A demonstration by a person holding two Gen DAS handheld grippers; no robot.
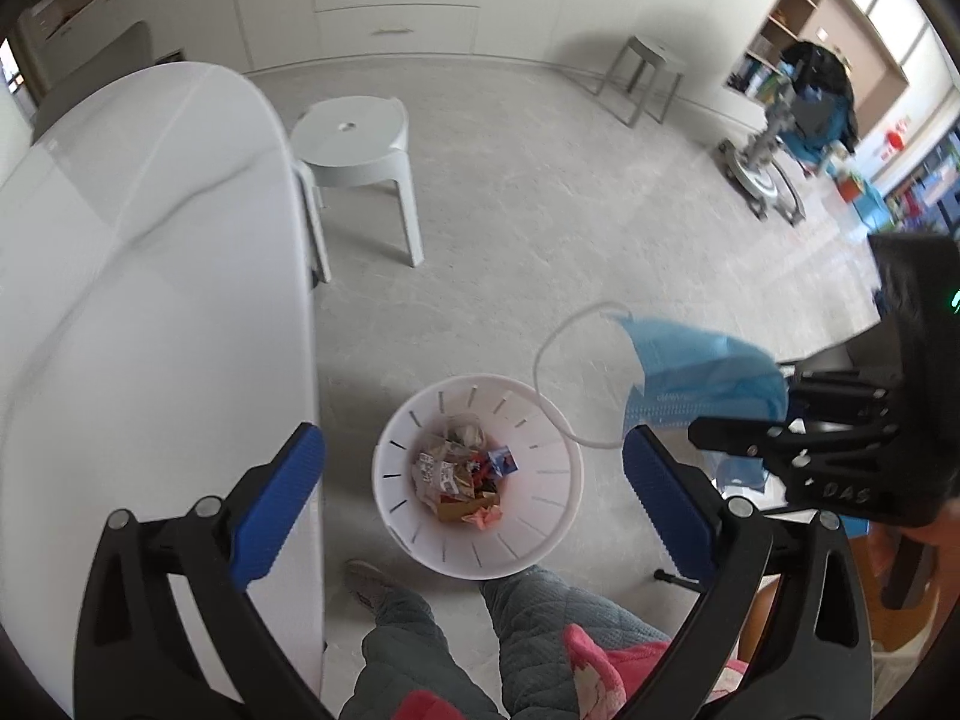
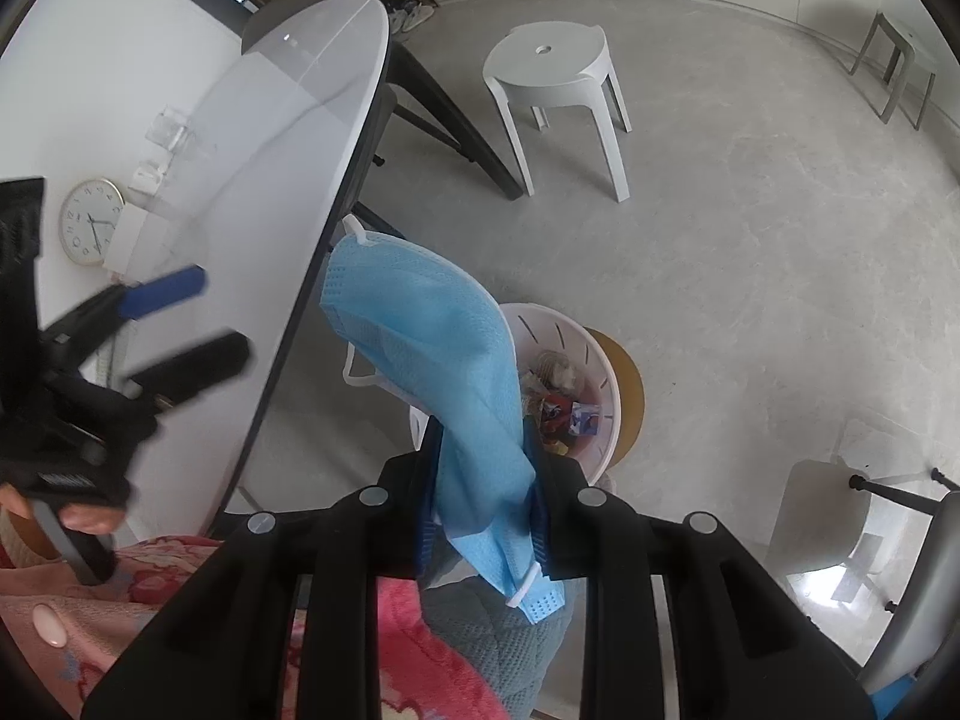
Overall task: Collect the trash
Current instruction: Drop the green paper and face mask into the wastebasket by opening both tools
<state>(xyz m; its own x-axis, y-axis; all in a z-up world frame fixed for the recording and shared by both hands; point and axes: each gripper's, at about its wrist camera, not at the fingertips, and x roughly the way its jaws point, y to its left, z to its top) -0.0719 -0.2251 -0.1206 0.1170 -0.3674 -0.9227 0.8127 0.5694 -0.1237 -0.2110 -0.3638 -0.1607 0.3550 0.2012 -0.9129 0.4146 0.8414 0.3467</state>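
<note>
- Mask (image 2: 444,354): light, floppy cloth; hold the bunched middle.
- Right gripper (image 2: 483,474) pinches it.
- Left gripper (image 1: 474,474) spread, empty; bin (image 1: 540,420) at twelve o'clock.

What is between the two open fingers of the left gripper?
In the left wrist view, the left gripper holds nothing; between its fingers the white bin with wrappers shows on the floor below.
</note>
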